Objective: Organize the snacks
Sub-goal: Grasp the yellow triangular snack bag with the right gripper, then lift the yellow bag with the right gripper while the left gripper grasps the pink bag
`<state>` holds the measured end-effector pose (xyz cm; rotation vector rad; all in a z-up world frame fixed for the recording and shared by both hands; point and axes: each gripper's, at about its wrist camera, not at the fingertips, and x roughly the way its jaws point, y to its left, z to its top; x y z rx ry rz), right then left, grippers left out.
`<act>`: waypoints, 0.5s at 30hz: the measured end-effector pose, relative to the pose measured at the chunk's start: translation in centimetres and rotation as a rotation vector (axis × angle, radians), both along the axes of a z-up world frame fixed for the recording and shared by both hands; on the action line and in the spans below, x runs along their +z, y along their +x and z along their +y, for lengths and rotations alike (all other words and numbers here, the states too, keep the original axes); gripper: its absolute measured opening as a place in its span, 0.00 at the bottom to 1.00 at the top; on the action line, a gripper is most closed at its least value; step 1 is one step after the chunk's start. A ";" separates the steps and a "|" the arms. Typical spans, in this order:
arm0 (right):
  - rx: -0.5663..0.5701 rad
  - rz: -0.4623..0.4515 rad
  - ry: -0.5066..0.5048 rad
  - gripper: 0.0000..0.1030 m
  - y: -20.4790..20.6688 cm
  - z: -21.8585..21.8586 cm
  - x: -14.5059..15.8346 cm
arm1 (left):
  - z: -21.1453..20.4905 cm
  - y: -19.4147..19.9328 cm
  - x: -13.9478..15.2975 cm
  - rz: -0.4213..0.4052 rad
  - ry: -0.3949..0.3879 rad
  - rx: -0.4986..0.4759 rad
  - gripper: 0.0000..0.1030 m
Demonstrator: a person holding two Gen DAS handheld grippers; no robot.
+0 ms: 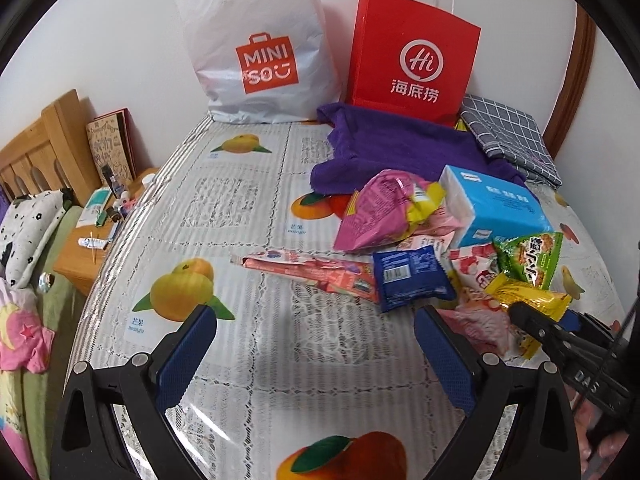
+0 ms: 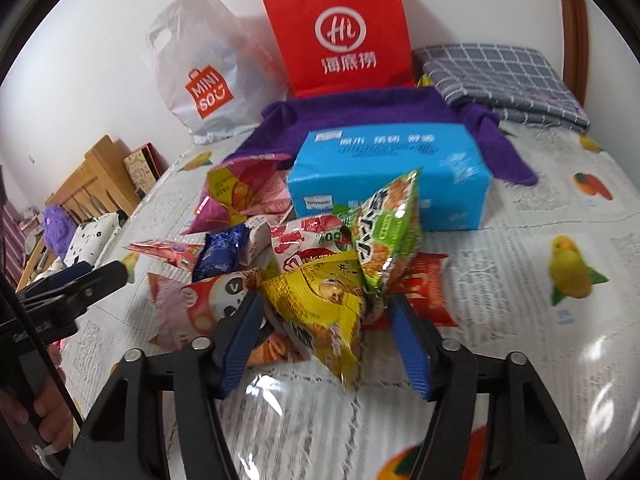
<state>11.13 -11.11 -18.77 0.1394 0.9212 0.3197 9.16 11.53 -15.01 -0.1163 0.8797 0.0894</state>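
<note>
Where snacks pile, fruit-print tablecloth, white wall

- Tablecloth: white lace print with yellow and orange mango pictures.
- Paper bag: bright red, white round logo and white characters, white handles.
- Plastic bag: white with an orange-red logo square.
- Towel: solid purple.
- Folded cloth: grey with a white check.
- Tissue pack: sky blue, white lettering.
- Snack packets: yellow, green, pink, dark blue.
- Gripper pads: blue on black frames.
</note>
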 end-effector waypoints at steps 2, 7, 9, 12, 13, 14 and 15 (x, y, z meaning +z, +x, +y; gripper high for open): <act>0.000 0.010 0.008 0.55 0.4 0.3 -0.5 | 0.3 0.1 -0.3 0.006 -0.005 0.003 0.96; 0.006 -0.001 0.033 0.44 0.0 0.5 -0.3 | 0.6 -0.1 -0.9 0.015 -0.039 -0.004 0.96; 0.016 -0.007 0.037 0.43 -0.5 0.3 0.0 | 0.5 -0.2 -0.9 0.015 -0.056 -0.013 0.96; 0.030 -0.022 0.046 0.42 -1.5 0.0 0.9 | -0.1 -0.5 -0.6 0.004 -0.077 -0.033 0.96; 0.034 -0.031 0.048 0.42 -1.9 -0.1 1.2 | -0.4 -0.6 -0.4 0.001 -0.083 -0.040 0.96; 0.036 -0.042 0.050 0.42 -2.3 -0.4 1.6 | -0.7 -0.7 -0.2 -0.003 -0.088 -0.048 0.96; 0.035 -0.046 0.053 0.41 -2.5 -0.6 1.9 | -1.1 -0.7 0.0 -0.006 -0.095 -0.060 0.96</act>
